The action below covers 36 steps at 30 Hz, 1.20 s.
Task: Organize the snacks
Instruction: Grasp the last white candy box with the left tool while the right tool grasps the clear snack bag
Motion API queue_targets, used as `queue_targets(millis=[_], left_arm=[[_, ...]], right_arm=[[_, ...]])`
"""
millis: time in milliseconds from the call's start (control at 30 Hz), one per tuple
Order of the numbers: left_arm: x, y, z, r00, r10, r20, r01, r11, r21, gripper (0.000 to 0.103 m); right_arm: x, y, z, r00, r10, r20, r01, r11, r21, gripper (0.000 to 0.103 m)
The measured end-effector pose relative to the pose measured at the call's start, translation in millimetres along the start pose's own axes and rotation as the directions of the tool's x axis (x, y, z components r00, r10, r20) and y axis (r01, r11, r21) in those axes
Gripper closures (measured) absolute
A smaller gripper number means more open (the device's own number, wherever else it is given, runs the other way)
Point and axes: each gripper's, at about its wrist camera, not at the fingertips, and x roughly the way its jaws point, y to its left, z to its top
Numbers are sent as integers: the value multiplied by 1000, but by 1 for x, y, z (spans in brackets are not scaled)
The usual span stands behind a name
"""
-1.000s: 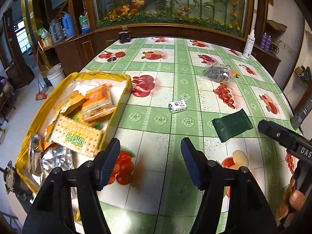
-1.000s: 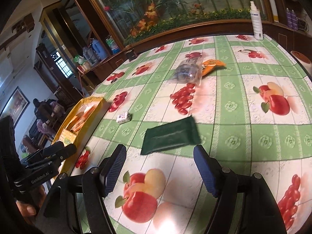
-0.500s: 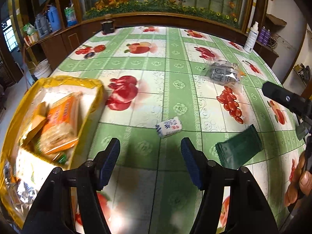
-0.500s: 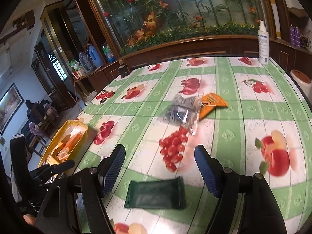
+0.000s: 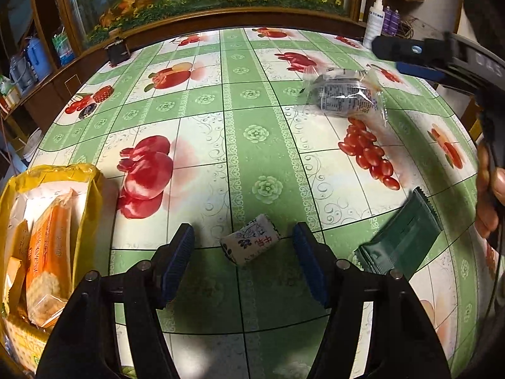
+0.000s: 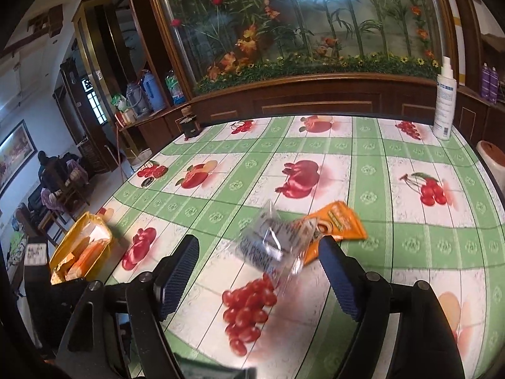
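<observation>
The small white snack packet (image 5: 250, 243) had come from well ahead of the left claw (image 5: 243, 260) to lie between its spread fingertips, untouched — a pickup looked close. The right claw (image 6: 260, 273), jaws opening and holding nothing, had passed beyond the dark green packet (image 5: 401, 241) and now framed the clear-wrapped snack (image 6: 271, 243) and the orange packet (image 6: 339, 224) beyond its tips. Left of both claws sat the yellow bag (image 5: 91, 195), already holding snacks, on a green fruit-print tablecloth (image 5: 252, 132) — wood-framed aquarium (image 6: 300, 15) behind.
</observation>
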Motion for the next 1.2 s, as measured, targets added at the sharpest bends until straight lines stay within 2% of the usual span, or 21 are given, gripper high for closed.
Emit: queue_targets(millis=[67,100,133,167,233,300,367,433,500,533,600,633,667,700,900,967,1000,1033,1067,1200], left_arm=[[0,1,-2,1000,-20,11,20,1000,-14,41],[-2,0,-3,1000,-18,21,19,1000,-6,51],[-4,-1,-4,999,-29,28,29,1000,1,68],[-5,-1,-5,999,-41,25,41,999,2,71],[-6,-2,-6,999,-43,21,43,999,2,71],[-8,-2,-9,999,-48,25,48,999,3,71],[-9,-1,-10,998,-59,22,59,998,-1,71],[-11,-1,-12,997,-73,19,73,997,-7,71],[-12,0,-13,997,-75,18,75,997,-11,71],[-12,0,-13,997,-74,17,74,997,-13,71],[-12,1,-14,997,-72,18,73,997,-20,71],[-12,1,-14,997,-70,17,70,997,-23,71],[-12,0,-13,998,-66,14,67,997,-27,71],[-12,0,-13,998,-64,10,64,997,-31,71],[-16,5,-17,996,-90,-1,90,993,-72,71],[-17,7,-18,996,-93,-5,92,992,-84,71],[-18,7,-19,996,-94,-7,93,992,-86,71],[-19,7,-20,996,-94,-8,93,992,-89,71],[-20,7,-22,996,-94,-9,93,991,-95,71],[-24,12,-28,995,-95,-10,92,987,-129,71]], right_arm=[[10,6,5,1000,17,-14,-17,999,-48,23],[16,10,7,999,28,-26,-30,997,-75,23],[23,15,7,999,36,-40,-41,993,-109,23],[29,20,7,998,38,-56,-46,989,-139,23],[44,29,3,994,25,-105,-45,979,-199,23],[53,38,-4,992,-55,-110,24,963,-267,19],[57,40,-9,989,-79,-123,41,956,-289,17],[67,39,-13,981,-89,-172,34,954,-297,17],[80,38,-20,968,-135,-212,57,939,-340,17],[85,38,-25,963,-146,-227,58,933,-355,20],[80,34,-23,969,-107,-224,30,946,-322,23],[78,32,-22,971,-79,-228,9,956,-293,30],[77,31,-22,970,-68,-234,0,960,-279,41],[77,31,-22,969,-68,-238,0,961,-276,46],[70,31,-20,970,-33,-241,-24,973,-230,53],[68,34,-15,975,-33,-221,-20,972,-232,48],[68,36,-14,975,-37,-217,-18,970,-243,41],[70,39,-11,976,-46,-213,-12,966,-259,27],[73,42,-9,977,-52,-206,-6,962,-272,23],[93,51,-1,970,-26,-242,-41,962,-268,23]])
